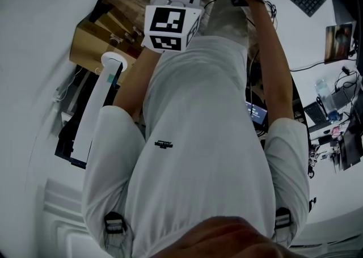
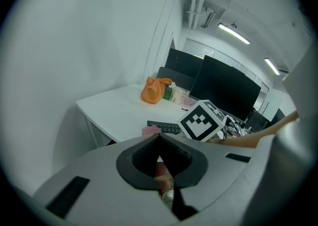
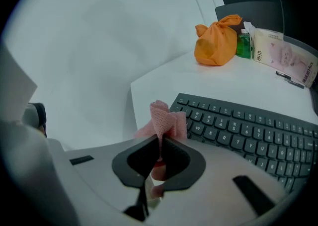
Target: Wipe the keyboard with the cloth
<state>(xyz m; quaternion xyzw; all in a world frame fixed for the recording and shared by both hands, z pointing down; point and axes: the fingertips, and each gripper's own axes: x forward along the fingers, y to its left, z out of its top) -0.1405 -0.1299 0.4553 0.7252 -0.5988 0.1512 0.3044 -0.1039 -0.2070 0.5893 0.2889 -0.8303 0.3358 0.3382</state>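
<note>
The right gripper's (image 3: 160,143) jaws are pinched tight on the pink cloth (image 3: 166,119), which stands up in a crumpled tuft above the tips. The left gripper's (image 2: 159,138) jaws are pressed together too, with nothing that I can see between them.

The cloth hangs at the near left corner of the keyboard (image 3: 248,130), just over the first keys; whether it touches them I cannot tell. That corner sits close to the edge of the white surface (image 3: 164,83), where the top drops away towards a plain white wall (image 3: 89,36).

Beyond the keyboard is a bare stretch of surface. Further back, well apart from the keys, stand an orange bag (image 3: 216,46), a green bottle (image 3: 243,45) just beside it and a pale packet (image 3: 285,57) next along. Dark monitors (image 2: 223,88) rise behind them.

From the left gripper view, only a strip of the keyboard shows. The right gripper's marker cube (image 2: 201,120) covers the rest, and the cloth is a small pink scrap at its end. In the head view the person's white shirt (image 1: 204,138) fills the middle and hides most of the surface. The keyboard is cut off there at the top right, and both sets of jaws are out of sight.
</note>
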